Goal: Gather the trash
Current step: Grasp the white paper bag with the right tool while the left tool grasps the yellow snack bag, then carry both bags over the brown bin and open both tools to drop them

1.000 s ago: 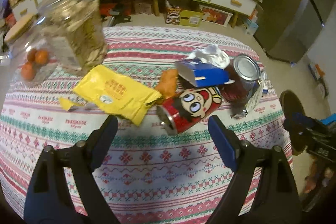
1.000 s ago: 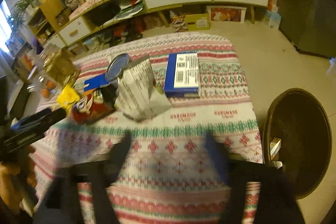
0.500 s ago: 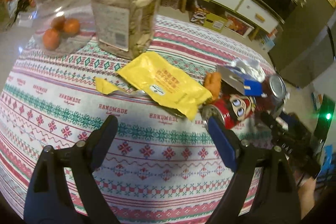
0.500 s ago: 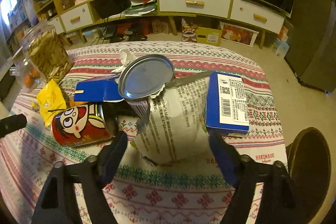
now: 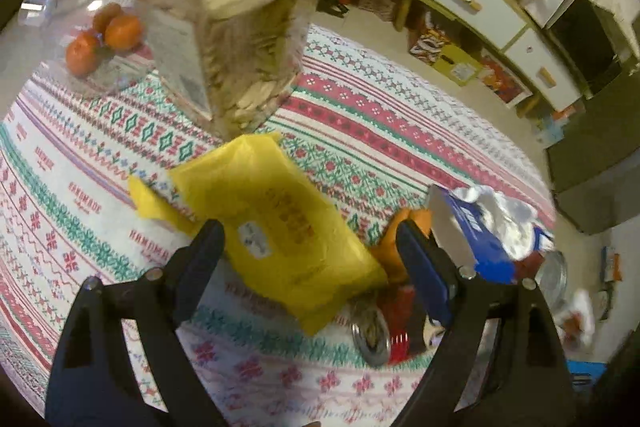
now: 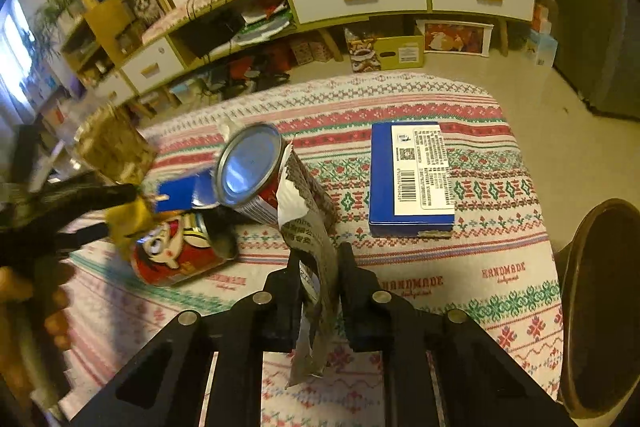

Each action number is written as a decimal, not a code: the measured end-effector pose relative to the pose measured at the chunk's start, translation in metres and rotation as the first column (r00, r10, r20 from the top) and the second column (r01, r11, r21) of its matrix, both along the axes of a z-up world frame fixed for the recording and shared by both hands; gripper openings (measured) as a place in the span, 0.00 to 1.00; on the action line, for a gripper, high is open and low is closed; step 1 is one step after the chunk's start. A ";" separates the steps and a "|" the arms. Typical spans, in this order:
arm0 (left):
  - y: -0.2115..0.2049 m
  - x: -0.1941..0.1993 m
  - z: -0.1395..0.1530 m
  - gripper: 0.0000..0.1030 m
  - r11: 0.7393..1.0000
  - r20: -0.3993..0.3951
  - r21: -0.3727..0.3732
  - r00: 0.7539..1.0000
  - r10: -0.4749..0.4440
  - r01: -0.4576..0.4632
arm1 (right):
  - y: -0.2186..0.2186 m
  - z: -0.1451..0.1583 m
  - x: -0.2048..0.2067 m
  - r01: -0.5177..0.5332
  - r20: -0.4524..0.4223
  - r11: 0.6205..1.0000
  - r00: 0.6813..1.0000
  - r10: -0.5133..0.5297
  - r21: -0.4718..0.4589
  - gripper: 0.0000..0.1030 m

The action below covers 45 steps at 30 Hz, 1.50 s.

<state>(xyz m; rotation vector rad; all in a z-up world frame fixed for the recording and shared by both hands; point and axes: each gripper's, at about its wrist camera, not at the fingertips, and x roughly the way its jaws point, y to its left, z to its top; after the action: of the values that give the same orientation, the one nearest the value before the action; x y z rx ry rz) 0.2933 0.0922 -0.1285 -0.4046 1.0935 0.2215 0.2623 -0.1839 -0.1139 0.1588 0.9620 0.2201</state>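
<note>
Right gripper [image 6: 319,269] pinches silver wrapper [image 6: 316,247]; thin foil may slip. Left gripper [image 5: 310,247] spread over yellow packet [image 5: 276,227], could nudge jar [image 5: 224,19].

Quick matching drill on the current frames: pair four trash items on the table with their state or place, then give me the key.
Items:
1. silver printed foil wrapper
2. yellow plastic snack bag
3. red cartoon soda can
4. blue rectangular carton

States:
A. lying on its side
B. pinched in the right hand-held gripper
C. flat, label up, alone
D. between the open left hand-held gripper fingers

Pairs: 1-B, 2-D, 3-A, 4-C
</note>
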 end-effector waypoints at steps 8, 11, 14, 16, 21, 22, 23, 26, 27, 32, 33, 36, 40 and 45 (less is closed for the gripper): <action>-0.002 0.004 -0.019 0.81 0.995 -0.041 0.096 0.999 0.028 -0.024 | -0.017 0.023 -0.019 -0.013 0.032 1.000 0.999 0.013 0.007 0.16; 0.004 -0.010 -0.018 0.69 0.996 -0.017 0.089 1.000 0.017 -0.016 | -0.030 0.029 -0.026 0.002 0.035 1.000 0.999 -0.003 0.020 0.16; 0.012 -0.023 -0.016 0.53 0.997 -0.003 0.072 1.000 0.001 -0.001 | -0.040 0.034 -0.034 0.024 0.031 0.999 0.999 -0.025 0.032 0.16; 0.018 -0.033 -0.015 0.45 0.999 0.012 0.044 1.000 -0.023 0.022 | -0.046 0.038 -0.041 0.037 0.033 0.999 0.999 -0.038 0.035 0.16; 0.024 -0.054 -0.015 0.14 0.998 -0.004 -0.026 0.998 -0.064 0.064 | -0.058 0.052 -0.062 0.057 0.038 0.998 0.998 -0.057 0.007 0.16; 0.025 -0.058 -0.015 0.12 0.997 -0.004 -0.034 0.998 -0.069 0.068 | -0.060 0.054 -0.066 0.065 0.031 0.998 0.997 -0.065 -0.012 0.16; 0.026 -0.063 -0.014 0.09 0.996 -0.004 -0.046 0.997 -0.071 0.071 | -0.062 0.055 -0.070 0.073 0.027 0.997 0.997 -0.073 -0.025 0.16; 0.030 -0.081 -0.009 0.07 0.995 0.009 -0.076 0.998 -0.066 0.067 | -0.068 0.061 -0.084 0.087 0.024 0.996 0.996 -0.087 -0.030 0.16; 0.031 -0.086 -0.006 0.07 0.995 0.017 -0.076 0.997 -0.070 0.071 | -0.071 0.065 -0.089 0.093 0.025 0.995 0.995 -0.093 -0.028 0.16; 0.034 -0.113 0.008 0.06 0.989 0.055 -0.110 0.994 -0.098 0.103 | -0.088 0.076 -0.110 0.112 0.047 0.993 0.993 -0.111 -0.027 0.16; 0.036 -0.120 0.010 0.06 0.987 0.065 -0.123 0.993 -0.100 0.107 | -0.092 0.078 -0.114 0.115 0.051 0.993 0.992 -0.114 -0.032 0.16; 0.026 -0.131 0.023 0.06 0.979 0.110 -0.150 0.986 -0.125 0.141 | -0.103 0.082 -0.121 0.126 0.063 0.991 0.990 -0.123 -0.044 0.16; 0.000 -0.142 0.040 0.06 0.963 0.158 -0.159 0.969 -0.192 0.217 | -0.120 0.082 -0.126 0.149 0.069 0.987 0.987 -0.145 -0.059 0.16; -0.051 -0.136 0.056 0.06 0.933 0.200 -0.144 0.933 -0.298 0.329 | -0.145 0.077 -0.130 0.186 0.057 0.980 0.982 -0.182 -0.073 0.16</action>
<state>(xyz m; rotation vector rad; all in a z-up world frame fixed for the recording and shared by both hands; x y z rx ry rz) 0.1569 0.0410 -0.0727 -0.3908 0.9904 -0.1944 0.1320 -0.3286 -0.0372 0.1687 0.8988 0.0153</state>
